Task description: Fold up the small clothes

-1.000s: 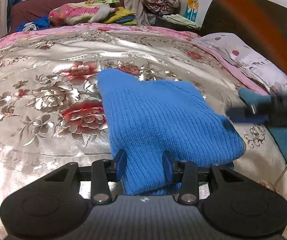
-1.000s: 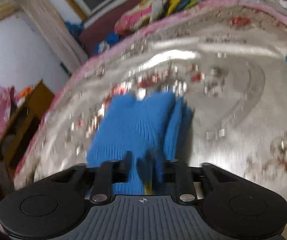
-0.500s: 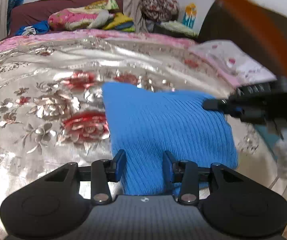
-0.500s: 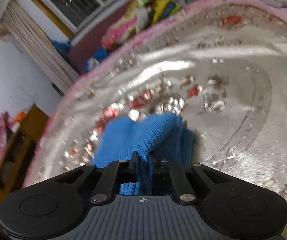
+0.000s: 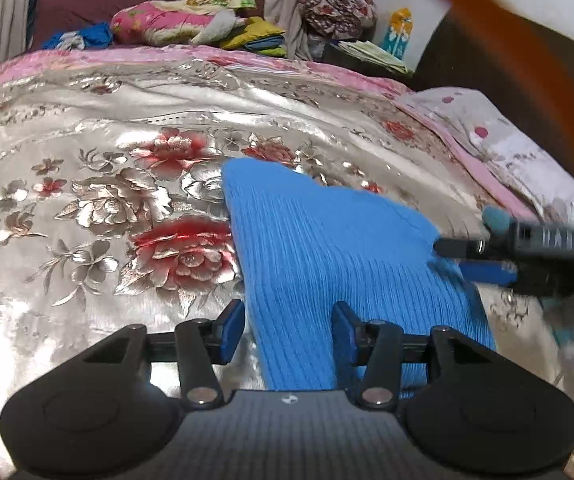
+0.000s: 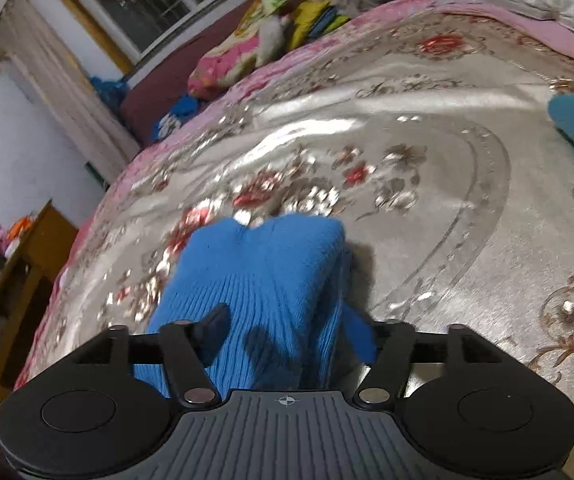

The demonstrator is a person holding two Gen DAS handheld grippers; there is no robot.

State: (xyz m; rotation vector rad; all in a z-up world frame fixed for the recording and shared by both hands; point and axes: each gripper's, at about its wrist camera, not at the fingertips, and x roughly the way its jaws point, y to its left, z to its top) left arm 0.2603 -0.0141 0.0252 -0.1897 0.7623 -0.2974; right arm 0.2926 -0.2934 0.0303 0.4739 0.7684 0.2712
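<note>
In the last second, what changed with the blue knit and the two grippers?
The right gripper pinched a fold of the blue knit garment half a second ago; its jaws are now opening wide, with the knit lying loose between them. The left gripper is also opening, pads clear of the cloth. The garment stays on the floral bedspread.

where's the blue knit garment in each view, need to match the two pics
Left wrist view: the blue knit garment lies centre to lower right, running from mid-frame down between the left gripper fingers.
Right wrist view: the garment sits lower centre, folded, reaching down between the opening right gripper fingers.
Shared landmark: the pink floral bundle beyond the bed's far edge.
</note>
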